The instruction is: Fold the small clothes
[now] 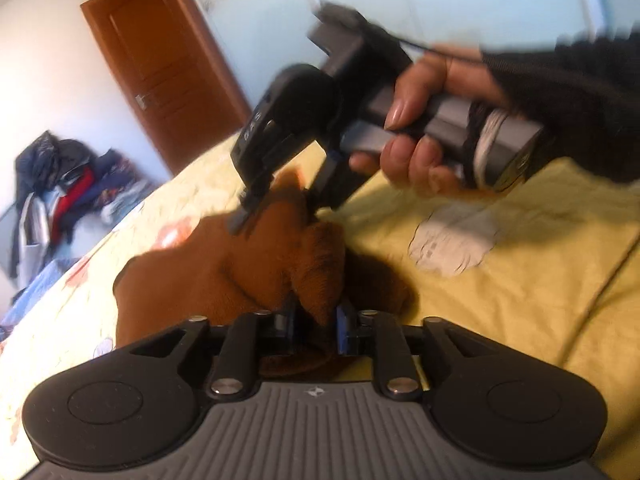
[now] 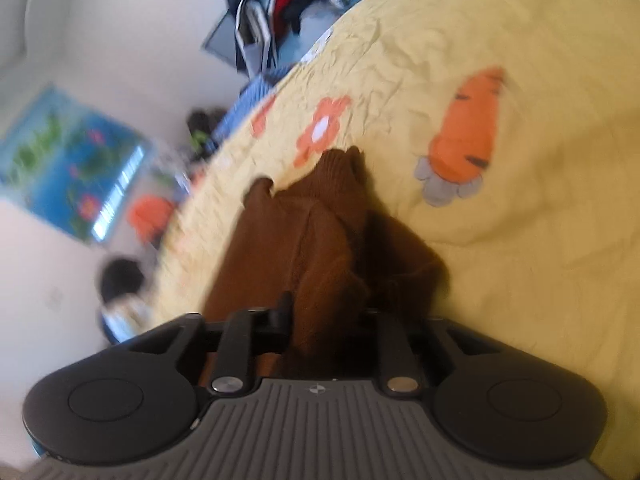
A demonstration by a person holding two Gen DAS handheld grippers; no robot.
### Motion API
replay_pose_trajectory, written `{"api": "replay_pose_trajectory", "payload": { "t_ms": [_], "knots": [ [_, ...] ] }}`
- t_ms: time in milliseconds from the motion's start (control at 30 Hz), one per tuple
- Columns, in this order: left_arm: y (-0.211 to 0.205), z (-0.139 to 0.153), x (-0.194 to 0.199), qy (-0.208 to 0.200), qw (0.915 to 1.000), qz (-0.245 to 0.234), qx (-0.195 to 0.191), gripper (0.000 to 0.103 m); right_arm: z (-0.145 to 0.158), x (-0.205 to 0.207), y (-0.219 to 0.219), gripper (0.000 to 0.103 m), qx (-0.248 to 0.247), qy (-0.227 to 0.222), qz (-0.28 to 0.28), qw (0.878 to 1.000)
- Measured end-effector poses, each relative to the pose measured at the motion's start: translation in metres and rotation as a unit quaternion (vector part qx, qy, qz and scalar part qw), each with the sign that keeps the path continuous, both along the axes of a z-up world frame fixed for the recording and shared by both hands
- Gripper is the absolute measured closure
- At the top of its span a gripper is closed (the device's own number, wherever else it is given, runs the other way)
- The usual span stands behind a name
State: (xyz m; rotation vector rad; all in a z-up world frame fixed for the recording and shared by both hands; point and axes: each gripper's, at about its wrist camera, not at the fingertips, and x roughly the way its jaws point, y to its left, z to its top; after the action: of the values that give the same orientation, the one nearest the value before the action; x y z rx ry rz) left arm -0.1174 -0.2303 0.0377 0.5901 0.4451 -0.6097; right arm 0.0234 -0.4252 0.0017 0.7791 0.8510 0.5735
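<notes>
Both the left gripper (image 1: 314, 322) and right gripper (image 1: 276, 204) are clamped on the brown knit garment (image 1: 256, 256), mid-fold above the yellow bedspread (image 1: 520, 280); next, lay it flat.

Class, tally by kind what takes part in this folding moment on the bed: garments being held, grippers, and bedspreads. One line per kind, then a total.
Brown garment: 1
Grippers: 2, left gripper and right gripper
Yellow bedspread: 1
Total: 4

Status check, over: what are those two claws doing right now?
Left claw and right claw shut on brown knitted garment. Garment bunched on yellow carrot-print bedspread. Nothing in the way.
</notes>
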Motion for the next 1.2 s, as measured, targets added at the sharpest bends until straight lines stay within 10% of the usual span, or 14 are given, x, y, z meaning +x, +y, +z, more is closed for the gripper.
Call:
{"api": "replay_pose_trajectory", "payload": {
  "t_ms": [100, 133, 333, 433, 500, 667, 767, 800, 867, 900, 967, 1200],
  "knots": [
    [0.032, 0.012, 0.001, -0.016, 0.9996, 0.008, -0.022, 0.009, 0.01, -0.011, -0.009, 0.02, 0.025, -0.027, -0.033, 0.999],
    [0.047, 0.016, 0.002, -0.029, 0.9988, 0.018, -0.034, 0.003, 0.013, -0.015, -0.012, 0.015, 0.02, -0.037, -0.045, 0.998],
    [0.128, 0.018, 0.047, 0.003, 0.988, 0.141, -0.063, 0.004, 0.013, -0.013, -0.013, 0.015, -0.033, -0.016, -0.039, 0.999],
    [0.164, 0.027, 0.083, 0.081, 0.9706, 0.169, -0.151, 0.004, 0.007, -0.01, -0.006, 0.015, -0.041, -0.012, -0.035, 0.998],
    [0.182, 0.024, 0.112, 0.169, 0.9421, 0.173, -0.233, 0.004, 0.007, -0.007, -0.004, 0.015, -0.037, -0.007, -0.04, 0.998],
    [0.201, -0.001, 0.173, 0.341, 0.8326, 0.179, -0.398, 0.004, 0.014, -0.003, -0.001, 0.016, -0.064, -0.01, -0.069, 0.996],
    [0.184, -0.021, 0.203, 0.389, 0.8006, 0.196, -0.411, 0.005, 0.01, -0.001, 0.009, 0.016, -0.06, 0.003, -0.041, 0.997],
    [0.179, -0.026, 0.212, 0.397, 0.7978, 0.195, -0.41, 0.008, 0.011, 0.0, 0.015, 0.016, -0.067, 0.0, -0.028, 0.997],
    [0.168, -0.028, 0.226, 0.393, 0.8074, 0.213, -0.385, 0.063, 0.014, 0.001, 0.024, 0.027, -0.082, -0.004, -0.015, 0.997],
    [0.164, -0.032, 0.232, 0.401, 0.8075, 0.23, -0.367, 0.082, 0.014, 0.003, 0.028, 0.055, -0.087, -0.002, -0.011, 0.996],
    [0.166, -0.027, 0.236, 0.394, 0.8079, 0.243, -0.365, 0.085, 0.011, 0.007, 0.031, 0.067, -0.084, 0.003, -0.002, 0.996],
    [0.207, 0.033, 0.211, 0.263, 0.8697, 0.234, -0.346, 0.089, 0.032, 0.015, 0.065, 0.068, -0.062, -0.047, 0.019, 0.997]
  ]
}}
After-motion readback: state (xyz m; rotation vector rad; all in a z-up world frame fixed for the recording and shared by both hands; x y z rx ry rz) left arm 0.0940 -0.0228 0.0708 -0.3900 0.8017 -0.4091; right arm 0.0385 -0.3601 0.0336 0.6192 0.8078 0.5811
